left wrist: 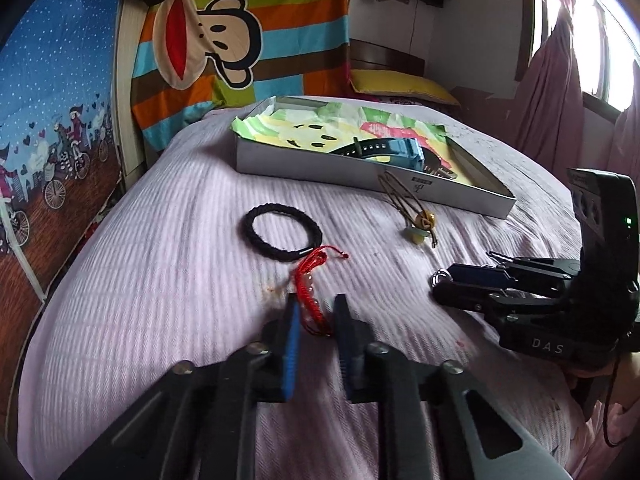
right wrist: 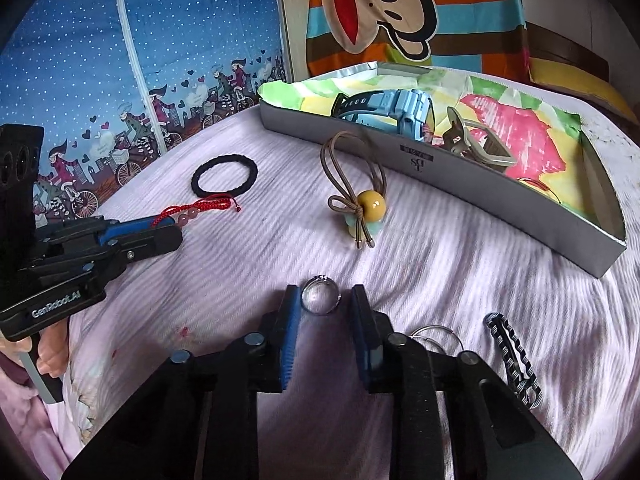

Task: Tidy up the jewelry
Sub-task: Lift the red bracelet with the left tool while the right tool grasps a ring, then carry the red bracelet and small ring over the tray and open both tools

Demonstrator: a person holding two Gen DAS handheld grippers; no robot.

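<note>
A red cord bracelet (left wrist: 308, 292) with pale beads lies on the pink bedspread, its near end between the fingertips of my left gripper (left wrist: 318, 308), which is open and straddles it. From the right wrist view the left gripper (right wrist: 168, 226) sits low over that bracelet (right wrist: 192, 208). My right gripper (right wrist: 325, 300) is open with a silver ring (right wrist: 320, 294) lying between its tips. It appears in the left view as the right gripper (left wrist: 442, 286). A grey box (right wrist: 480, 176) holds a blue watch (right wrist: 396, 110) and a hair clip (right wrist: 468, 136).
A black hair tie (left wrist: 283, 227) and a brown elastic with a yellow bead (right wrist: 370, 204) lie on the bed in front of the box. A silver hoop (right wrist: 436, 336) and a black patterned clip (right wrist: 516, 360) rest by my right fingers. A hand (right wrist: 48, 360) holds the left gripper.
</note>
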